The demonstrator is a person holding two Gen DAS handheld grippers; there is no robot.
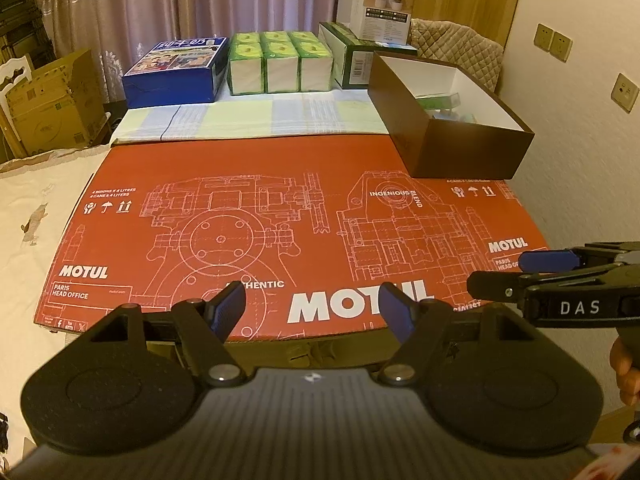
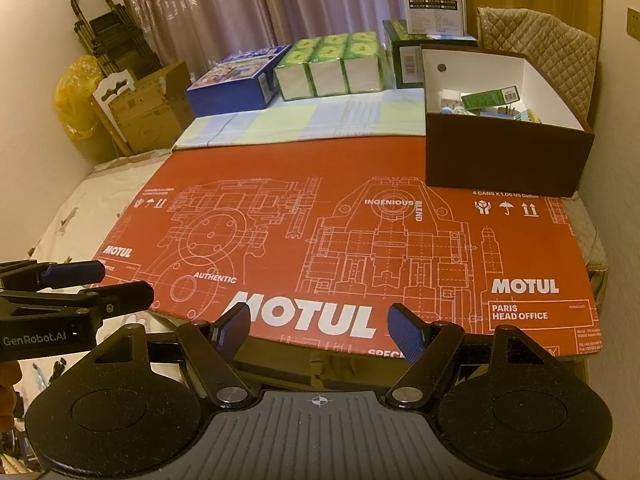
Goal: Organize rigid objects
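A flattened red cardboard sheet (image 1: 280, 216) (image 2: 360, 232) covers the work surface. At its far right stands a brown box with a white inside (image 1: 460, 152) (image 2: 504, 160); several small items (image 2: 488, 104) lie in it, among them a green packet. My left gripper (image 1: 312, 308) hovers open over the sheet's near edge, nothing between its blue pads. My right gripper (image 2: 320, 326) is likewise open with nothing in it. Each gripper appears at the side of the other's view: the right gripper (image 1: 520, 276) and the left gripper (image 2: 120, 284).
Along the back stand a blue box (image 1: 176, 72), a pack of green-wrapped tissue bricks (image 1: 280, 62), a dark green carton (image 1: 356, 56) and a white product box (image 1: 384, 4) on it. A checked cloth (image 1: 256, 118) lies behind the sheet. Cardboard boxes (image 1: 48, 108) stand at left.
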